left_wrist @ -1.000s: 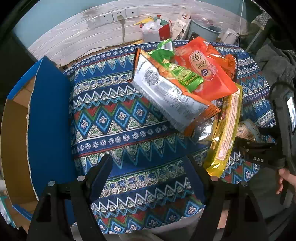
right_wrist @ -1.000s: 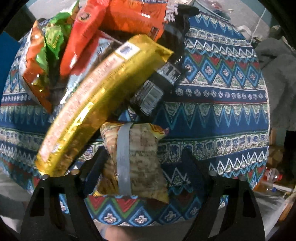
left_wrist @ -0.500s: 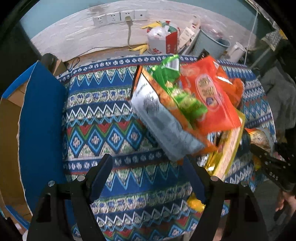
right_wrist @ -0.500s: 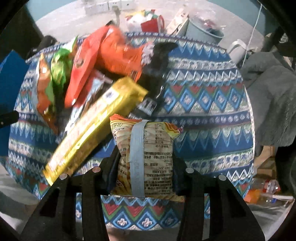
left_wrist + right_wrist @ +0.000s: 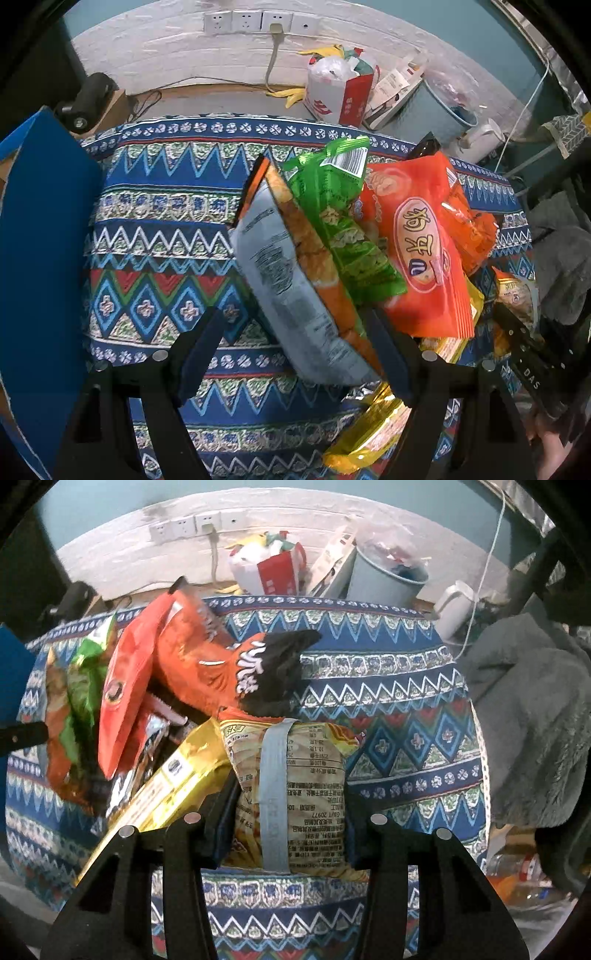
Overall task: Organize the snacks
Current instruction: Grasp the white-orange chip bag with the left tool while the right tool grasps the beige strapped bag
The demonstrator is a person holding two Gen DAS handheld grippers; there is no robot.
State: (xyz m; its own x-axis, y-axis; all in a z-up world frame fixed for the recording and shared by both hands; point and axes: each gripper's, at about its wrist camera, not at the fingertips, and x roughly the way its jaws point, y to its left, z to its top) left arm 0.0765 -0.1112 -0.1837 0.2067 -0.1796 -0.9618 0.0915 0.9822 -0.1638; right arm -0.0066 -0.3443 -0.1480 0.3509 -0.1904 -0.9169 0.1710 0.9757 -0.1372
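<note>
left wrist view: the left claw [image 5: 295, 354] stands wide open and holds nothing, poised above the near end of the grey bag [image 5: 291, 295]. the bag's lower end lies between the jaws, but the pads do not press it. the grey bag leans on the snack pile with the green bag [image 5: 343, 236] and the orange bag [image 5: 421, 251] beside it, all on the patterned table [image 5: 155, 229]. a gold pack [image 5: 369, 432] juts out under the pile at the near edge. a blue box [image 5: 40, 258] stands open at the left, probably the place for the snacks. the right claw [image 5: 517, 325] shows at the right edge with a small bag.

right wrist view: the right claw [image 5: 286, 812] has just been closing and is now clamped on the noodle bag [image 5: 295, 794], which is raised clear of the table, just beside the gold pack [image 5: 173, 782]. the rest of the pile, including an orange-and-black bag [image 5: 229, 668], lies behind it.

handling: the bags look light, soft, air-filled and slick; the contents are likely brittle, so a gentle squeeze across the middle or on a sealed edge should serve best.
</note>
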